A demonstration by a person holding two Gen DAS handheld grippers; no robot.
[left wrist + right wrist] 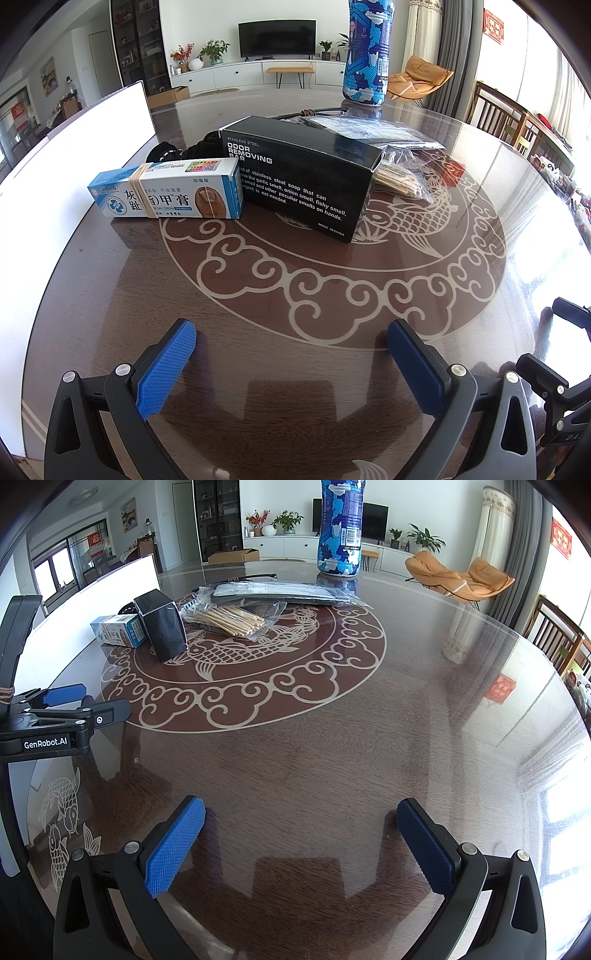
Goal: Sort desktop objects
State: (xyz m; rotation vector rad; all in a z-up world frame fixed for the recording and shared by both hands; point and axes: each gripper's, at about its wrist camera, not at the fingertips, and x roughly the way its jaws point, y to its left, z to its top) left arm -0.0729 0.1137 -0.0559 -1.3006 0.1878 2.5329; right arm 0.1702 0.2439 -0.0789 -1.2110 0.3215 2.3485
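- Black odor-removing-bar box bore white lettering and lay ahead of the left gripper, touching a blue-white nail cream box bound with rubber bands.
- Bagged wooden sticks lay beyond the box.
- Both the left gripper and the right gripper were spread wide, holding nothing.

Two handheld grippers hover low over the glass-topped table, side by side. The left gripper has its blue-padded fingers spread wide, nothing between them. The right gripper, just beside it and nearer the table's edge, is likewise parted and empty, both aimed across the table.
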